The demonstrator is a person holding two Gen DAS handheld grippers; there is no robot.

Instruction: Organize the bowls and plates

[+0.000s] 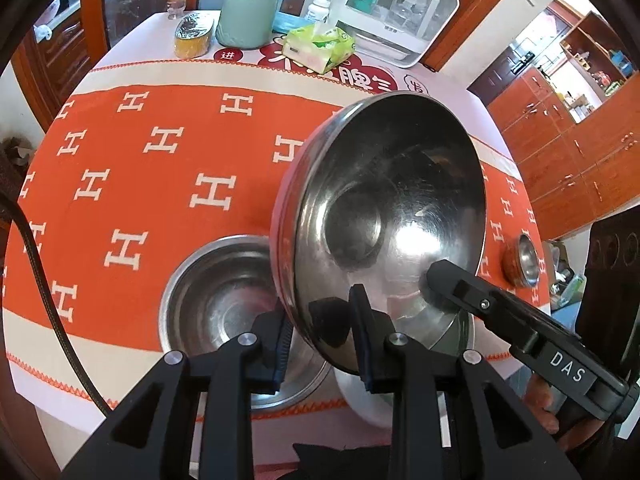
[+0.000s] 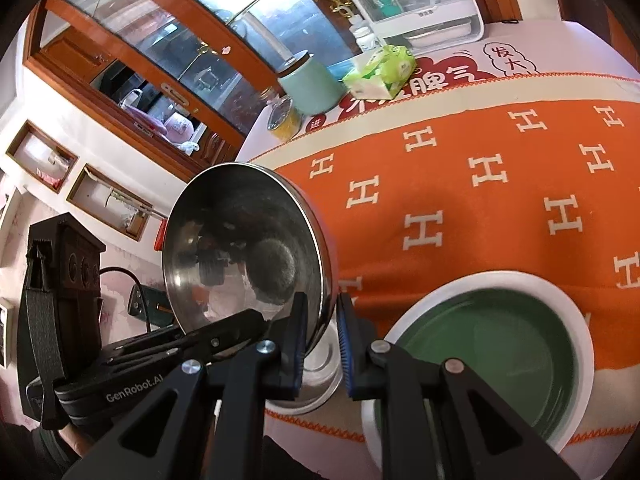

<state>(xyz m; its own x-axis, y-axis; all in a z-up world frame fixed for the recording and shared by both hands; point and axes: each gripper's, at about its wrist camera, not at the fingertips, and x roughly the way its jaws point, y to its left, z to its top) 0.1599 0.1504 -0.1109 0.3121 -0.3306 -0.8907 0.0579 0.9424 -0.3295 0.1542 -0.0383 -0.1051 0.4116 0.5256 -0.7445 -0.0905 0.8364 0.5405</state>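
Together, both grippers hold one steel bowl (image 1: 384,208) tilted on edge above the surface (image 1: 132,160), its shiny hollow facing the cameras. The left gripper (image 1: 320,344) has its fingers (image 1: 276,344) clenched on the bowl's lower rim, one pad against the pinkish outer wall and the other inside. In the same view the right gripper (image 1: 444,280) reaches in from the right, its tip lying on the bowl's inner wall. From the right wrist camera, the right gripper (image 2: 322,344) shows its fingers (image 2: 298,344) pinching the rim of the bowl (image 2: 244,248) from the opposite side, with the left gripper (image 2: 224,340) seen at the lower left, a strap beside it.

Below the lifted bowl, a second steel bowl (image 1: 216,300) rests upright on the orange cloth (image 1: 168,200) with its white H pattern. Just to the right of it sits a white dish with a green inside (image 2: 500,340), near the front edge of the cloth; only a sliver of its white rim shows in the left view. A small bowl (image 1: 522,260) stands well apart at the right edge of the cloth.

At the far end of the surface stand a pale green jar (image 1: 248,14), a pack of tissues (image 1: 320,48), a foil-topped yellow tub (image 1: 194,36) and a white box with bottles inside (image 1: 396,8).
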